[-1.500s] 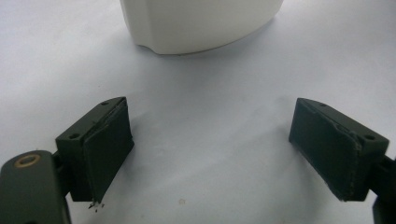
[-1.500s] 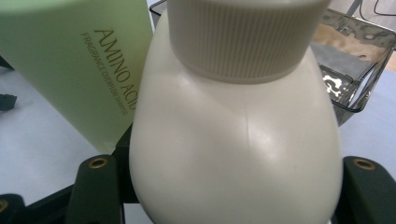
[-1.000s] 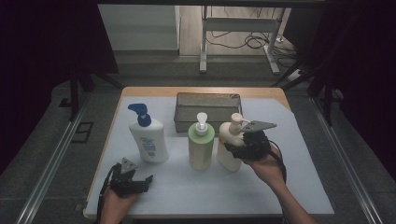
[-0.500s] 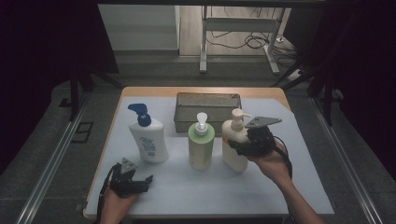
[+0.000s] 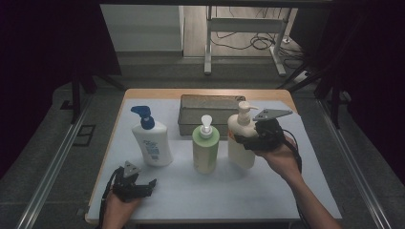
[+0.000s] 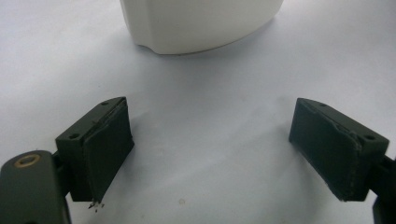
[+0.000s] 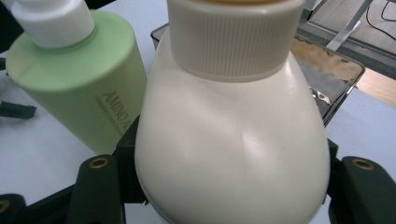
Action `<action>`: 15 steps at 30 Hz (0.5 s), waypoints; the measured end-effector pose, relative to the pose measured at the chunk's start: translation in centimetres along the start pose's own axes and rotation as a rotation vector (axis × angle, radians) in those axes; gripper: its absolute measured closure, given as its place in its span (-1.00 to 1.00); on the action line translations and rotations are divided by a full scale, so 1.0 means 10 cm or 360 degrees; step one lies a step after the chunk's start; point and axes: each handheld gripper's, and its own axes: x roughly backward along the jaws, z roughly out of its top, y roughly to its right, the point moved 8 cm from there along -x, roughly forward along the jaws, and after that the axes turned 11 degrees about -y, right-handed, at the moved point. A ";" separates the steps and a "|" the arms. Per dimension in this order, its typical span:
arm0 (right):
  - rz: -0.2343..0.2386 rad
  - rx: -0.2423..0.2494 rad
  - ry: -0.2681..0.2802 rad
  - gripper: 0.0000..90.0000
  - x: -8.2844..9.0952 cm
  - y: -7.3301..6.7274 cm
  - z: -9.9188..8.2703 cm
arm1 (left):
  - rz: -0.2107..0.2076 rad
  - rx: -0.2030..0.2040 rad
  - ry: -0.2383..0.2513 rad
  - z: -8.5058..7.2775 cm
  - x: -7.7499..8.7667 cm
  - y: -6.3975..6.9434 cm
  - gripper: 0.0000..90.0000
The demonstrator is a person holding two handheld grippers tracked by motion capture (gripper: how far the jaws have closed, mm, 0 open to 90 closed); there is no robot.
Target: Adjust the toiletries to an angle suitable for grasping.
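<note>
— Where is the cream bottle (image 5: pixel 241 143)?

— At the table's (image 5: pixel 296 191) right, beside the green bottle (image 5: pixel 206 150). Your right gripper (image 5: pixel 244 139) clamps its smooth, slippery shoulder; grip lower, it looks heavy. Your left gripper (image 5: pixel 143 187) rests open.

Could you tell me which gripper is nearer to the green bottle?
Right. The right gripper is clamped on the cream bottle right beside the green bottle; the left gripper rests open at the table's near edge, well short of it.
</note>
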 end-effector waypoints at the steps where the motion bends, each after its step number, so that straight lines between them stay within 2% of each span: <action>1: 0.0002 -0.0007 0.0004 -0.19 0.01 0.01 0.02 | 0.0000 0.0000 0.0000 0.00 0.00 0.00 -0.72; 15: 0.0010 -0.0033 0.0064 -0.19 0.14 0.10 0.26 | 0.0000 0.0000 0.0000 0.00 0.00 0.00 -0.72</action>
